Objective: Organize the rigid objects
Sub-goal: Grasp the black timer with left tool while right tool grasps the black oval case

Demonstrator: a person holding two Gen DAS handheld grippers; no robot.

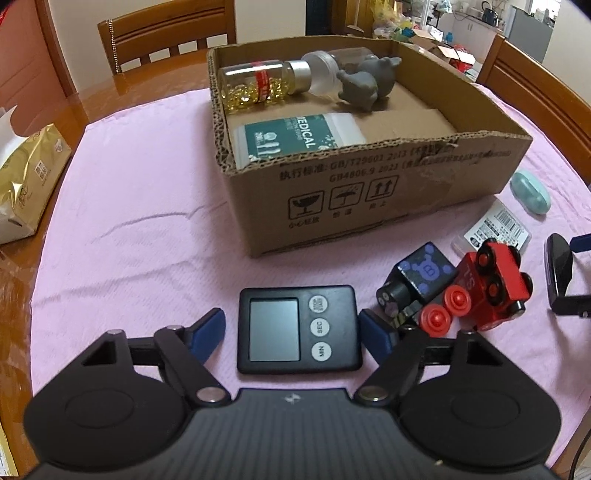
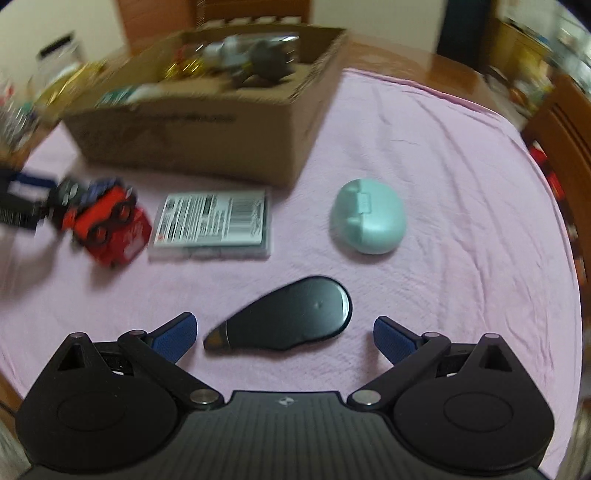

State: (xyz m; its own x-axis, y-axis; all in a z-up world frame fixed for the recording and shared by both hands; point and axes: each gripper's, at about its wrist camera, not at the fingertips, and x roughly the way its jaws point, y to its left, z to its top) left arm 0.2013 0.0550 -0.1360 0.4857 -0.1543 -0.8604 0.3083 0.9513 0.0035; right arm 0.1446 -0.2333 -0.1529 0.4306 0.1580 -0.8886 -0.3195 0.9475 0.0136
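Note:
A black digital timer [image 1: 298, 329] lies on the pink cloth between the open fingers of my left gripper [image 1: 293, 334], which do not touch it. Beside it lie a black-and-purple toy train car [image 1: 415, 282] and a red toy train car [image 1: 487, 286]. My right gripper [image 2: 284, 338] is open around a flat black teardrop-shaped device [image 2: 288, 319], also seen at the left view's right edge [image 1: 559, 271]. A mint green case [image 2: 367, 221] and a clear labelled case [image 2: 212, 225] lie ahead. The cardboard box [image 1: 369, 184] holds a capsule bottle [image 1: 264, 83], grey animal figures [image 1: 364, 83] and a green "MEDICAL" pack [image 1: 299, 138].
A gold packet [image 1: 26, 184] lies at the table's left edge. Wooden chairs [image 1: 166, 29] stand behind the table and at the right. The pink cloth [image 1: 147, 221] covers most of the round wooden table. The right wrist view is motion-blurred.

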